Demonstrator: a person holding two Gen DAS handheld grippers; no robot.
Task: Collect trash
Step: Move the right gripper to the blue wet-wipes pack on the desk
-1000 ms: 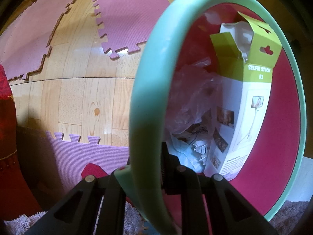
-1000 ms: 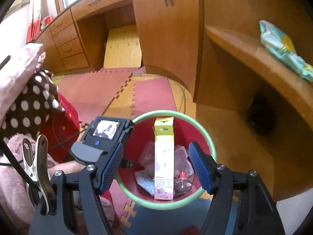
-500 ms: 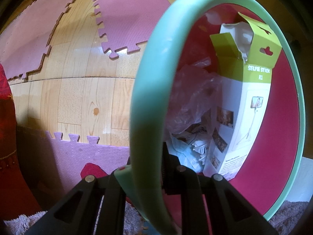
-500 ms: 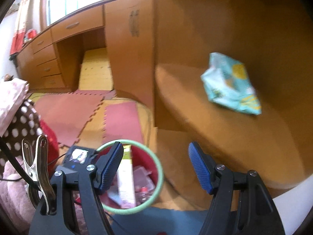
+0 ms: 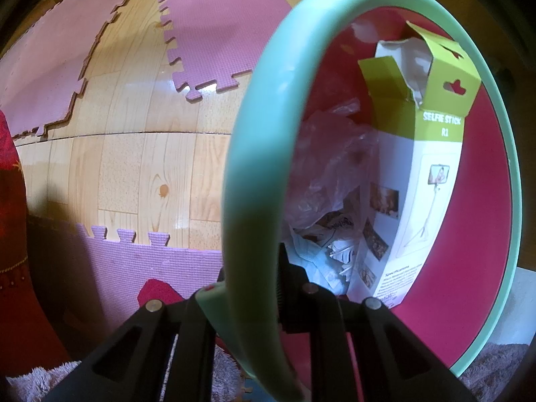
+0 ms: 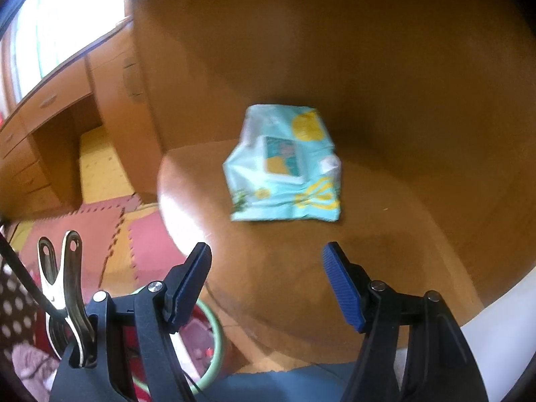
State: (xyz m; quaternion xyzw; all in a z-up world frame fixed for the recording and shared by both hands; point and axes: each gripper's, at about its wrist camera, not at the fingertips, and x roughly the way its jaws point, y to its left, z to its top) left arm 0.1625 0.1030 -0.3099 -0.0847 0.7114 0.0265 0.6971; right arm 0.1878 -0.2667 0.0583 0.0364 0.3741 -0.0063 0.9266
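My right wrist view is motion-blurred; the print on the teal packet (image 6: 284,164) is unreadable. The bin (image 6: 214,341) is mostly hidden behind the right hand-held gripper (image 6: 268,288).

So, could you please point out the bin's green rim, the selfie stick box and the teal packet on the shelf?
green rim (image 5: 254,154), left wrist view, its near left arc.
selfie stick box (image 5: 425,181), left wrist view, white front face.
teal packet (image 6: 284,164), right wrist view, its top face.
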